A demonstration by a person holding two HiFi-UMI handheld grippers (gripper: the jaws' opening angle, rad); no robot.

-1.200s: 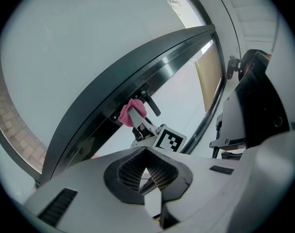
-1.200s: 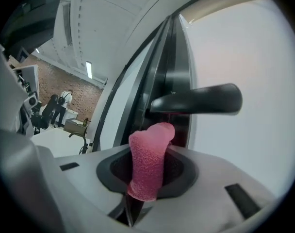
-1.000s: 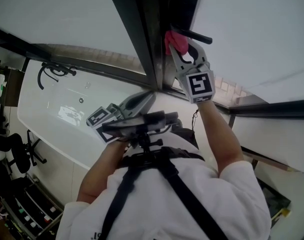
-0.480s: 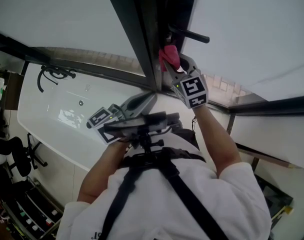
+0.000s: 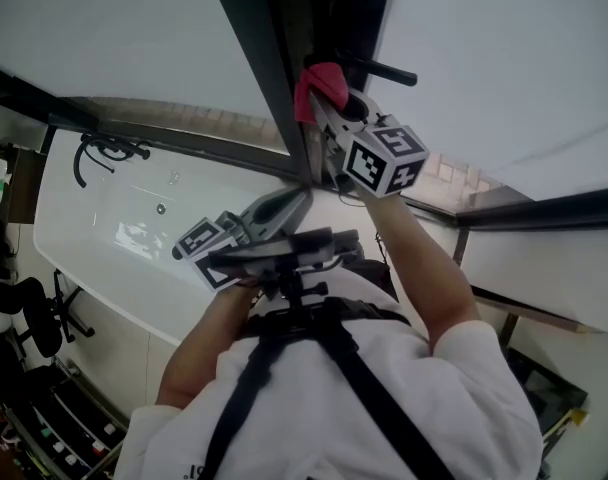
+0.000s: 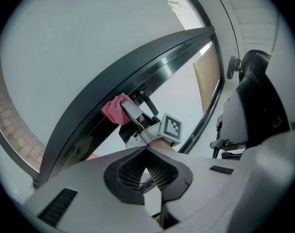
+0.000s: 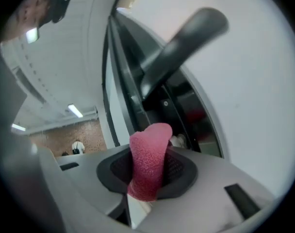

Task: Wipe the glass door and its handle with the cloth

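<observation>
A person reaches a pink cloth toward a door handle with the right gripper.

Closest to the person's chest, the left gripper [image 5: 289,200] hangs low, jaws pressed together on nothing, well behind the work. Farther out, the right gripper [image 5: 329,103] is raised, its jaws pinching a pink cloth [image 5: 319,80] whose bunched end pokes past the tips. That end appears to sit against the dark door frame [image 5: 274,88], just short of the black lever handle [image 5: 379,70], which juts out beyond the tips. The pale glass door [image 5: 484,58] spreads behind. To do this well, I judge: grip firmly, lead with cloth rather than the jaw tips, and stroke along the lever's whole length before the pane.
</observation>
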